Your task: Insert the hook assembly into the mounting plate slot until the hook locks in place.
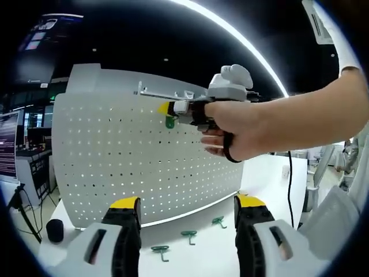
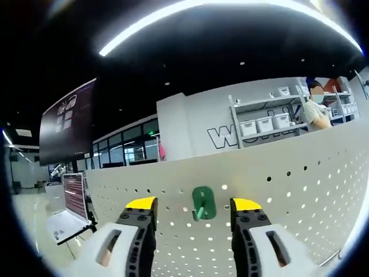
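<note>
1. The green hook (image 2: 203,203) sat on the pegboard (image 2: 300,190), between the right gripper (image 2: 194,210)'s spread, empty jaws.
2. The left gripper (image 1: 187,208) hung open above spare hooks (image 1: 188,234).
3. Pressing squarely should lock it.

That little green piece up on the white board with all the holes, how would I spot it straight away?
Find the big white pegboard standing upright on the table. Near its top edge, the right gripper, held in a person's hand, meets the board at a small green hook. Three similar green hooks lie flat on the table below; this one alone sits up on the board.
</note>
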Demonstrator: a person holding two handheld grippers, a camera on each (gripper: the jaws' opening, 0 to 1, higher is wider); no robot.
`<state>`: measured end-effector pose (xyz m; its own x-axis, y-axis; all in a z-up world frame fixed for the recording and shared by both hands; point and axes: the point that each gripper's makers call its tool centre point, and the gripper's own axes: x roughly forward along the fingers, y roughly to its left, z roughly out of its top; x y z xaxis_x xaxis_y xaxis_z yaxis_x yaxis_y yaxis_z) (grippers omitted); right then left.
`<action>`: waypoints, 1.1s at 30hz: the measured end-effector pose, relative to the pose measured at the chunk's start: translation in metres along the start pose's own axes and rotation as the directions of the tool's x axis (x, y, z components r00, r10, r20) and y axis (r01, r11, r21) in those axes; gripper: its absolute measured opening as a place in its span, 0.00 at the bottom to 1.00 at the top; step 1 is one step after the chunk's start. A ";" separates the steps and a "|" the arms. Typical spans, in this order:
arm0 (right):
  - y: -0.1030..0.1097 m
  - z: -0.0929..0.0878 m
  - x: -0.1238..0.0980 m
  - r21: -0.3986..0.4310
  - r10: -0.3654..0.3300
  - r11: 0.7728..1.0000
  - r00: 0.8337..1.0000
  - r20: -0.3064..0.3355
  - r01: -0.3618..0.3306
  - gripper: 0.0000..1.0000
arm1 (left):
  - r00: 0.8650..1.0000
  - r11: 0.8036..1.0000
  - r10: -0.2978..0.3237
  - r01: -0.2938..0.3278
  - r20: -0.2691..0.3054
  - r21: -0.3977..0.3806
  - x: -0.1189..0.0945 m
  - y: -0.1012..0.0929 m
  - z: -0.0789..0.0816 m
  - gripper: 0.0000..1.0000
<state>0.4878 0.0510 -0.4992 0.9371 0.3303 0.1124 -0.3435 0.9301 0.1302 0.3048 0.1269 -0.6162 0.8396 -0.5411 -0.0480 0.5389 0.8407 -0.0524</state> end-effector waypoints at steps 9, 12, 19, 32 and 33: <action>0.012 -0.005 -0.007 -0.014 0.099 0.995 0.995 -0.009 -0.099 0.54 | 1.000 1.000 -0.003 0.003 -0.004 0.009 0.000 -0.002 0.000 0.67; 0.012 -0.005 -0.007 -0.029 0.105 0.994 0.994 -0.008 -0.105 0.53 | 1.000 1.000 0.000 0.000 -0.002 0.009 -0.001 -0.001 0.001 0.67; 0.006 -0.003 -0.017 -0.035 0.165 0.986 0.986 0.006 -0.165 0.53 | 1.000 1.000 0.005 -0.005 0.003 0.006 -0.002 0.001 0.003 0.68; 0.003 0.002 -0.039 -0.028 0.298 0.955 0.954 0.035 -0.297 0.56 | 1.000 1.000 0.001 -0.001 0.011 0.009 0.001 -0.001 0.008 0.68; 0.002 0.002 -0.040 -0.022 0.299 0.954 0.954 0.034 -0.298 0.56 | 1.000 1.000 -0.001 0.001 0.011 0.009 0.001 -0.002 0.008 0.68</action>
<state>0.4498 0.0396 -0.5014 0.7890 0.5876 0.1794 -0.6059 0.7926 0.0686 0.3052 0.1250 -0.6084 0.8398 -0.5416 -0.0366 0.5401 0.8404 -0.0438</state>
